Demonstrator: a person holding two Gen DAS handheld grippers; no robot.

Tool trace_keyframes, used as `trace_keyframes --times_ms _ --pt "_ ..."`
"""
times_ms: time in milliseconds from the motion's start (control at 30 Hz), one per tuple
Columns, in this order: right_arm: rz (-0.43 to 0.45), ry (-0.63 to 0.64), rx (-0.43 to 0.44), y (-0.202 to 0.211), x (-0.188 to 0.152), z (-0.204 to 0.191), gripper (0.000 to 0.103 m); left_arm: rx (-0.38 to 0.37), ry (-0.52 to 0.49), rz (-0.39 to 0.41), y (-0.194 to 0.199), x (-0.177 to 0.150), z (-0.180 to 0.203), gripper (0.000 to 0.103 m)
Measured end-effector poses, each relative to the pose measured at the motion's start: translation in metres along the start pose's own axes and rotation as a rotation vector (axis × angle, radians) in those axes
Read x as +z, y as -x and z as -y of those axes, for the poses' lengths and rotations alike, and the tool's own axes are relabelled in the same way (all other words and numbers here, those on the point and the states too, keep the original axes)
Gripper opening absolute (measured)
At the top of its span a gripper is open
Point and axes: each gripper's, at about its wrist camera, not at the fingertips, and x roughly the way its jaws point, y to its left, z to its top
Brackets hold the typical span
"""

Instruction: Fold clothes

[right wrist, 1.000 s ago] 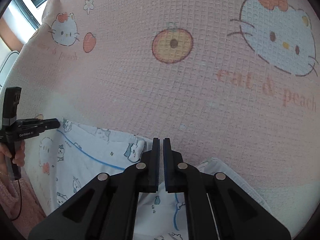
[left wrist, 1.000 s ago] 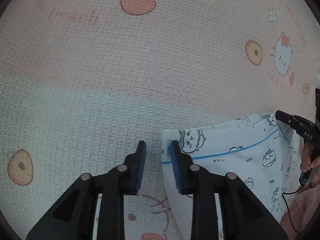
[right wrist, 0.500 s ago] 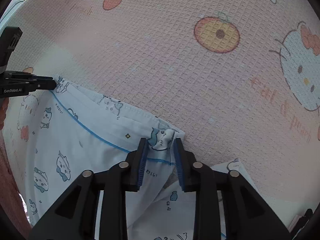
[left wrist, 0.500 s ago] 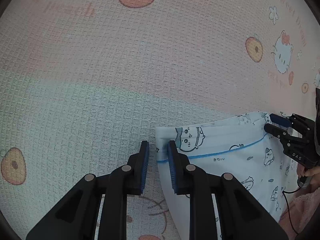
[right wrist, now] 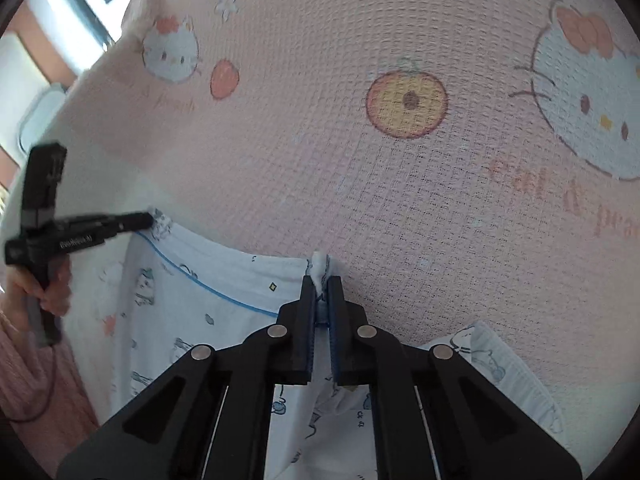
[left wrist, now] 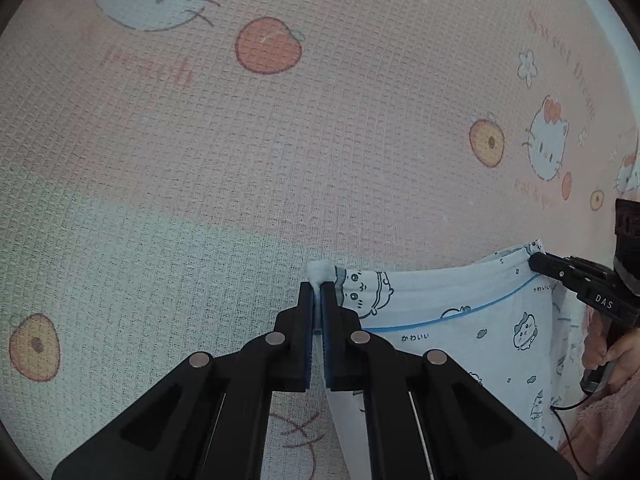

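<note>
Both hand-held grippers pinch the top edge of a printed garment over a bed.

The left hand-held gripper (left wrist: 320,292) has its jaws pressed together on one corner of the pale blue garment (left wrist: 452,320), a tuft of fabric poking out above the blue pads. The right hand-held gripper (right wrist: 320,286) is clamped on the opposite corner of the same edge. The cloth, with its cartoon animals and thin blue line, stretches between them above the pink waffle-weave bedspread (left wrist: 280,140) printed with cats and peaches. A hand (right wrist: 48,292) in a pink sleeve grips the left handle.
</note>
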Motion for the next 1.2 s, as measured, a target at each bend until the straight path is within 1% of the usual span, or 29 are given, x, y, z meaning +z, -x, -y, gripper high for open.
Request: trace_keyframes --times_ms 100,133,200,267,300,333,400,433,467,500,533,567,633,700,733,833,867,933,967,1033,1067,1133,1200 --pt "-0.002 -0.03 -0.017 -0.004 0.002 0.006 0.004 -0.012 0.032 -0.017 -0.015 -0.005 0.001 0.004" --pt "-0.002 -0.04 -0.022 -0.005 0.002 0.008 0.004 0.003 0.033 -0.028 -0.026 -0.003 0.0 0.004" --pt "-0.003 -0.06 -0.033 -0.008 0.004 0.012 0.004 0.063 0.006 -0.046 -0.042 -0.004 0.003 0.009" --pt "-0.004 -0.08 -0.044 -0.01 0.005 0.016 0.002 0.109 -0.037 -0.045 -0.044 -0.003 0.011 0.01" --pt "-0.005 -0.09 -0.05 -0.012 0.006 0.018 0.003 0.124 -0.041 -0.043 -0.041 -0.002 0.013 0.012" --pt "-0.005 -0.1 -0.055 -0.013 0.006 0.02 0.005 0.136 -0.037 -0.04 -0.037 -0.001 0.014 0.013" --pt "-0.006 -0.12 -0.066 -0.015 0.007 0.024 0.015 0.176 -0.043 0.006 -0.023 0.001 0.014 0.015" --pt "-0.007 -0.13 -0.072 -0.017 0.008 0.026 0.018 0.199 -0.053 0.028 -0.017 0.002 0.015 0.017" --pt "0.016 -0.112 -0.094 -0.009 0.01 0.021 0.02 0.204 -0.067 0.044 -0.012 0.001 0.016 0.018" --pt "0.042 -0.092 -0.116 0.0 0.012 0.014 0.021 0.18 -0.083 0.046 -0.009 -0.001 0.019 0.018" --pt "0.068 -0.073 -0.137 0.008 0.013 0.007 0.022 0.141 -0.1 0.027 -0.01 -0.001 0.022 0.018" --pt "0.078 -0.069 -0.139 0.014 0.012 0.001 0.024 0.122 -0.121 -0.007 -0.013 -0.004 0.028 0.018" --pt "0.089 -0.069 -0.133 0.026 0.009 -0.011 0.024 0.105 -0.165 -0.08 -0.018 -0.013 0.043 0.018" --pt "0.063 -0.085 -0.12 0.039 -0.001 -0.025 0.025 0.119 -0.204 -0.138 -0.009 -0.03 0.066 0.018" --pt "0.049 -0.097 -0.123 0.049 -0.011 -0.03 0.025 0.118 -0.223 -0.157 -0.003 -0.04 0.078 0.018" --pt "0.008 -0.08 -0.11 0.082 -0.058 -0.049 0.026 0.047 -0.283 -0.21 0.018 -0.084 0.112 0.018" --pt "-0.014 -0.068 -0.118 0.087 -0.077 -0.056 0.033 0.022 -0.31 -0.224 0.025 -0.101 0.122 0.018" --pt "-0.062 -0.039 -0.145 0.095 -0.118 -0.071 0.034 -0.002 -0.355 -0.251 0.033 -0.132 0.138 0.018" --pt "-0.092 -0.036 -0.149 0.095 -0.14 -0.076 0.034 -0.01 -0.357 -0.271 0.032 -0.145 0.141 0.018" --pt "-0.151 -0.061 -0.153 0.089 -0.182 -0.08 0.034 -0.033 -0.31 -0.329 0.036 -0.176 0.138 0.018" --pt "-0.167 -0.083 -0.156 0.086 -0.2 -0.08 0.034 -0.047 -0.283 -0.357 0.039 -0.193 0.134 0.018" --pt "-0.189 -0.133 -0.161 0.083 -0.233 -0.079 0.034 -0.027 -0.268 -0.394 0.039 -0.217 0.125 0.018" --pt "-0.197 -0.167 -0.179 0.083 -0.251 -0.076 0.034 0.008 -0.306 -0.387 0.045 -0.231 0.121 0.018"
